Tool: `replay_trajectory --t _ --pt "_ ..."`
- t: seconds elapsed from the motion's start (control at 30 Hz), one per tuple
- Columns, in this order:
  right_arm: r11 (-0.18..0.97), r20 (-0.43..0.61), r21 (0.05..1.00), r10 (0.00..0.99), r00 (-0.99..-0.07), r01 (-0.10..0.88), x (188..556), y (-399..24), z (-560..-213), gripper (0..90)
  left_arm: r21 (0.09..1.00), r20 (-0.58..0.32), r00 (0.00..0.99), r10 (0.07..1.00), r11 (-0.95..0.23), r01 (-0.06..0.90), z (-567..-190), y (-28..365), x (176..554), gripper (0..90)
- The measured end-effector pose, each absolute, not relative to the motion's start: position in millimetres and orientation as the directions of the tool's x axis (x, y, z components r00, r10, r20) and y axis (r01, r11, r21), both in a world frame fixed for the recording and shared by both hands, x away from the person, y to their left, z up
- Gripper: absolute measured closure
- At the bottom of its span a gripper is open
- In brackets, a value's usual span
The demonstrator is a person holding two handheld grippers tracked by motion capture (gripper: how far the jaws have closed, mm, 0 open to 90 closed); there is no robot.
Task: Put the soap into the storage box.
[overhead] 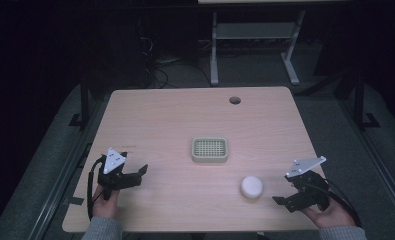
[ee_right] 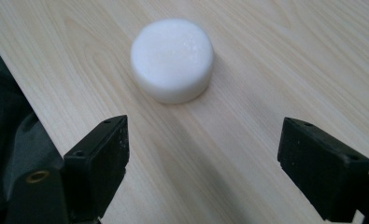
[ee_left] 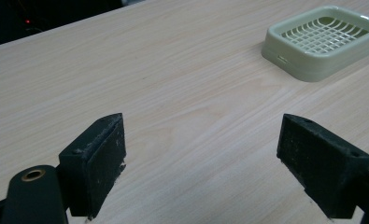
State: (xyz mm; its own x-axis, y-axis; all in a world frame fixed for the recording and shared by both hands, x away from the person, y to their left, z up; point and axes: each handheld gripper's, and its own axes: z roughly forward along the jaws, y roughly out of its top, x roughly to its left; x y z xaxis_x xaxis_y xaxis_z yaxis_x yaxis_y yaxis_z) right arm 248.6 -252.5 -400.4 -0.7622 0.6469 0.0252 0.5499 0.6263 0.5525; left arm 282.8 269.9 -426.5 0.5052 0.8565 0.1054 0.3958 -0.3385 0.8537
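Jaws on both grippers stand wide apart with nothing between them. High view: left gripper (overhead: 135, 176) sits near the front left of the light wooden table (overhead: 160, 115), held by the person's left hand (overhead: 106, 199); right gripper (overhead: 284, 201) sits at the front right edge, pointing toward the white round puck-shaped soap bar (overhead: 251, 186), near it but apart. Pale green rectangular plastic soap dish with a grid insert (overhead: 210, 150) lies at table centre, behind the soap bar, not touching it.

Left gripper view: jaws spread over bare wood; soap dish (ee_left: 320, 42) at upper right, well ahead.

Right gripper view: jaws spread, soap bar (ee_right: 172, 59) ahead of them, resting flat on the table, untouched, close to the table edge at left.
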Motion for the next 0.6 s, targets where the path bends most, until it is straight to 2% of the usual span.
replay_trajectory --t 0.6 --pt "0.695 0.011 0.508 0.585 -0.811 0.508 266 -224 -390 16.0 0.856 0.105 0.509 0.854 -0.338 0.391 -426 269 282 15.2"
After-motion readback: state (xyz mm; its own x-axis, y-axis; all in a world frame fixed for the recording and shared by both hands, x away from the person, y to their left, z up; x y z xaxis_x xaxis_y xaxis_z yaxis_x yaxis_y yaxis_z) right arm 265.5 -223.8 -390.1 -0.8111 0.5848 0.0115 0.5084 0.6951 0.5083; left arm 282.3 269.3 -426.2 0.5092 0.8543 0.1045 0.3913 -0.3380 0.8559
